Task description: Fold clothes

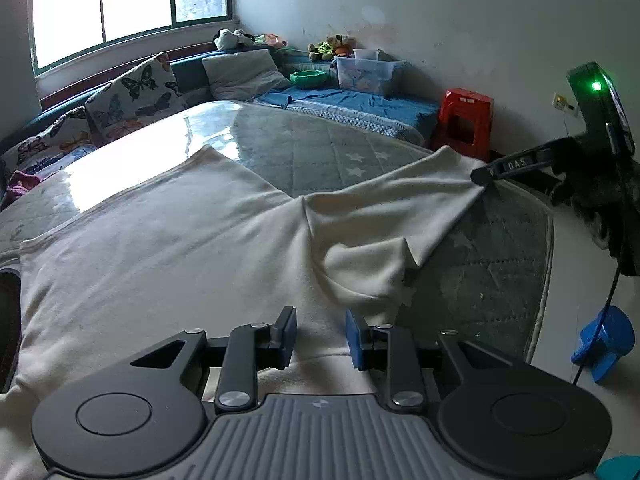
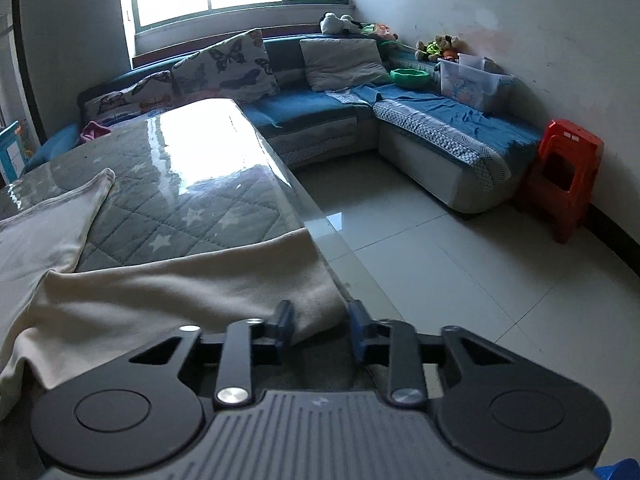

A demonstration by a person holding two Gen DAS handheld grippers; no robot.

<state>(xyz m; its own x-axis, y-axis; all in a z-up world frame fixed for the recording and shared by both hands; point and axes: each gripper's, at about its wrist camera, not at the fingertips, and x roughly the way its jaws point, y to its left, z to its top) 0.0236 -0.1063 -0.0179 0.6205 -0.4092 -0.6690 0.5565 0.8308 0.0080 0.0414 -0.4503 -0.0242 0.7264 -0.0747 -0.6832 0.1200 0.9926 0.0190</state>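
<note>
Cream knit cloth fills the near part of the table: a cream garment [image 1: 168, 248], apparently a top, lies spread on the table's glass-covered quilted top [image 1: 312, 148], its body reaching toward the far left corner and one sleeve [image 1: 400, 200] stretched toward the right edge. Nearest, the left hand-held gripper [image 1: 321, 334] sits low over the garment's near hem with its jaws partly apart and cloth lying between them; whether the pads actually press on that cloth I cannot tell. Farther along, at the right edge, the right hand-held gripper [image 1: 486, 174] has the sleeve's end between its jaws. In the left wrist view its tips meet on the cuff, while its own view shows the pads [image 2: 285, 320] standing a little apart over the sleeve's corner [image 2: 320, 312], so I judge it pinched but not surely. The step in hand looks like bringing the sleeve across onto the body. To do it well, confirm the pinch holds both layers, lift only enough to clear the rumpled fold [image 1: 368, 272] near the armpit, keep the left side anchoring the hem, and lay the sleeve flat and parallel to the body's side.
</note>
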